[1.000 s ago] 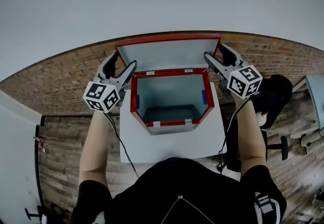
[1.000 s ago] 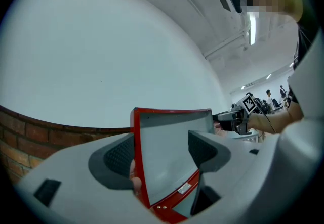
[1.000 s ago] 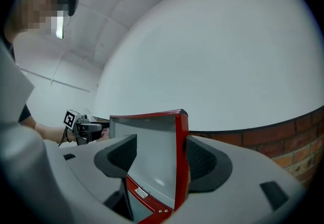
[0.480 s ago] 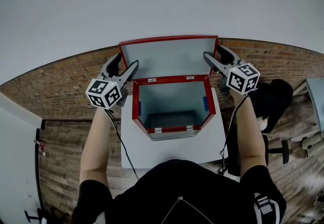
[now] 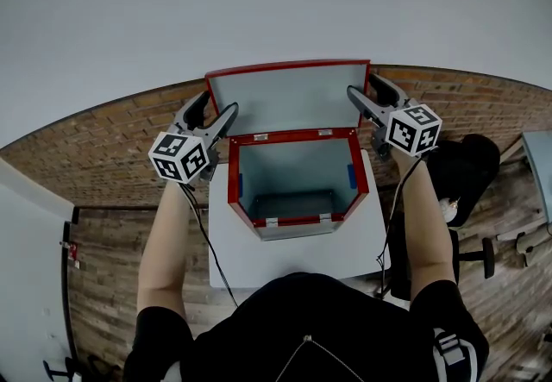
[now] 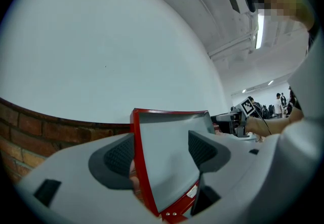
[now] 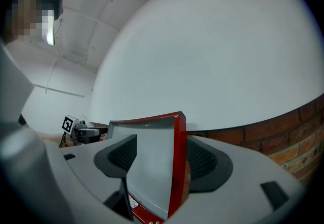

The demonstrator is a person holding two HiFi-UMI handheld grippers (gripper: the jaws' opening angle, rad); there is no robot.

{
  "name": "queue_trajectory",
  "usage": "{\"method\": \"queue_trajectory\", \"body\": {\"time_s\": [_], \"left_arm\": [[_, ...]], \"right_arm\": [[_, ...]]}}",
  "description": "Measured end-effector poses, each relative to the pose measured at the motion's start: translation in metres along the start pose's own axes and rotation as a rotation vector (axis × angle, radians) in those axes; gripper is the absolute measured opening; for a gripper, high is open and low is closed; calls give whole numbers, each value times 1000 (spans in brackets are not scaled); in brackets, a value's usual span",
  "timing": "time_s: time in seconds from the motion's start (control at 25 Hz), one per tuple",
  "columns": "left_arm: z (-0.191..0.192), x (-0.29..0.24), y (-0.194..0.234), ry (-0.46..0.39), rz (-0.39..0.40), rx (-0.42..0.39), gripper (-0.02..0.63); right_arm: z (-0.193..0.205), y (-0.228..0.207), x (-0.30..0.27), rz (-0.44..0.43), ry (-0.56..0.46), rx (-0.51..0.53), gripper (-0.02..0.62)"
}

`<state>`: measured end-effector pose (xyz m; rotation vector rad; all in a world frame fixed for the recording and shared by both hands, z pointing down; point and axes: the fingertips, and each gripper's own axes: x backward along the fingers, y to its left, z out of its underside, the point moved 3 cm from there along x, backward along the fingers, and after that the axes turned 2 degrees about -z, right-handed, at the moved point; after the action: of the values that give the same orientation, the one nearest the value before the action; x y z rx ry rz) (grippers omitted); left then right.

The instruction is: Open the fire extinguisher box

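At the left of the head view, the left gripper (image 5: 218,102) is raised beside the box (image 5: 297,133), its checkered marker cube (image 5: 181,158) toward the person and a black cable (image 5: 205,238) trailing down off it. Its jaws are apart and straddle the left red edge of the lid (image 5: 289,96). In the left gripper view the edge runs close along the left pad (image 6: 120,154), while the right pad sits well out over the grey panel; whether either pad touches cannot be told.

The box stands open at the back of a white table (image 5: 293,251). Its grey inside is bare, with a blue patch (image 5: 239,184) on each side wall. The lid stands up toward the white wall (image 5: 276,1), with brick (image 5: 129,117) below it. Bare tabletop lies in front of the box, and only narrow strips lie at its sides.

Small white labels (image 5: 256,137) sit on the red rim, their print too small to read.

The right gripper (image 5: 361,84) mirrors the left. Its jaws are spread around the lid's right red edge, which lies near the right pad (image 7: 202,160). A black chair (image 5: 466,166) stands just right of the table.
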<state>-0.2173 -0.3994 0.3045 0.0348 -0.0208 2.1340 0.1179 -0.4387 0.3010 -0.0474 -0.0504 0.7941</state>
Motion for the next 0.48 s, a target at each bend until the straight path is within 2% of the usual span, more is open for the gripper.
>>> {"method": "queue_trajectory", "body": {"time_s": [0.16, 0.32, 0.44, 0.48], "left_arm": [[-2, 13, 7, -20, -55, 22, 379], [-13, 38, 4, -74, -112, -15, 371], [-26, 61, -9, -137, -139, -31, 242], [-30, 68, -14, -157, -143, -31, 176]], "right_arm": [[-11, 2, 17, 63, -51, 30, 296], [-25, 17, 36, 95, -101, 88, 295], [-29, 36, 48, 90, -115, 125, 285], [-29, 43, 52, 89, -121, 134, 234]]}}
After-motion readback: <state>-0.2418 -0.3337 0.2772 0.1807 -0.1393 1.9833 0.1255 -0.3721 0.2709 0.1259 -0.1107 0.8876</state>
